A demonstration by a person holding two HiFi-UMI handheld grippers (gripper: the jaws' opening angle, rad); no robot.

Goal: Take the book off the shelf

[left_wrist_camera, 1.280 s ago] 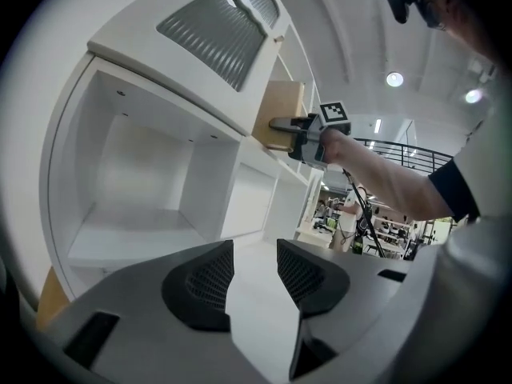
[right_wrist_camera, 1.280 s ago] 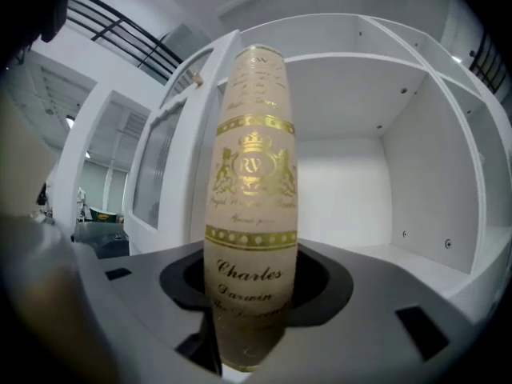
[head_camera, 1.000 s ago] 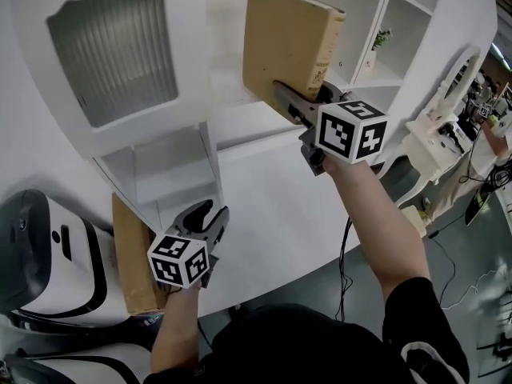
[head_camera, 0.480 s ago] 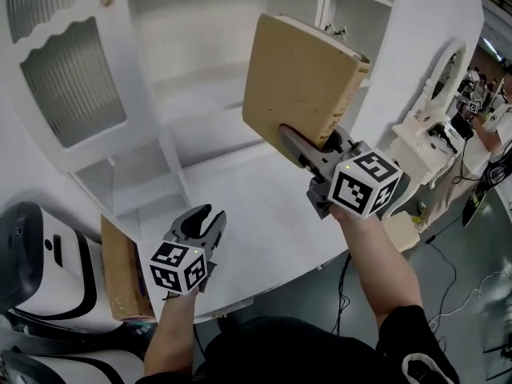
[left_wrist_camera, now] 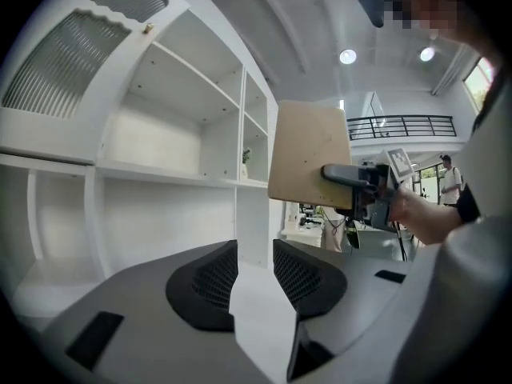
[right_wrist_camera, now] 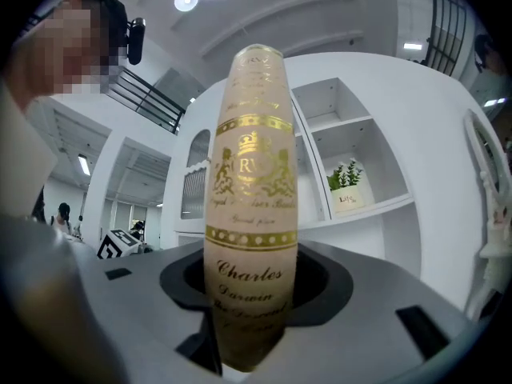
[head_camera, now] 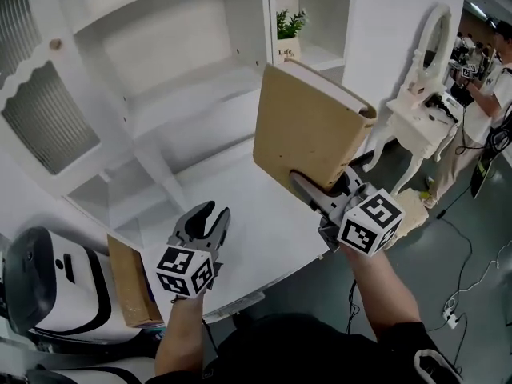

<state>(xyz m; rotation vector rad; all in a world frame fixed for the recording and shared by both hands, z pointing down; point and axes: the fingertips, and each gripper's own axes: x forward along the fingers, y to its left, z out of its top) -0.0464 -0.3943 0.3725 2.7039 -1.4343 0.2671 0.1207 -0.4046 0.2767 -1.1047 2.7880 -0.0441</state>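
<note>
A tan hardback book (head_camera: pixel 312 130) is clear of the white shelf unit (head_camera: pixel 184 78) and hangs upright over the white desktop (head_camera: pixel 240 222). My right gripper (head_camera: pixel 301 181) is shut on its lower edge. In the right gripper view the gold-lettered spine (right_wrist_camera: pixel 250 198) fills the gap between the jaws. My left gripper (head_camera: pixel 210 214) hovers low at the left over the desktop. Its jaws have just been closing a little and stand open with nothing between them (left_wrist_camera: pixel 256 254). From the left gripper view the book (left_wrist_camera: pixel 308 154) and the right gripper (left_wrist_camera: pixel 352 182) show ahead to the right.
A small potted plant (head_camera: pixel 286 34) stands in an upper shelf compartment. A brown book or box (head_camera: pixel 132 282) leans beside a white machine (head_camera: pixel 40 286) at lower left. At the right stand a white dressing table with a mirror (head_camera: pixel 424 94) and a person (head_camera: pixel 488 94).
The right gripper has carried the book out from the shelf and lower, toward the desk's near edge. The left gripper has shifted slightly and its jaws narrowed.
</note>
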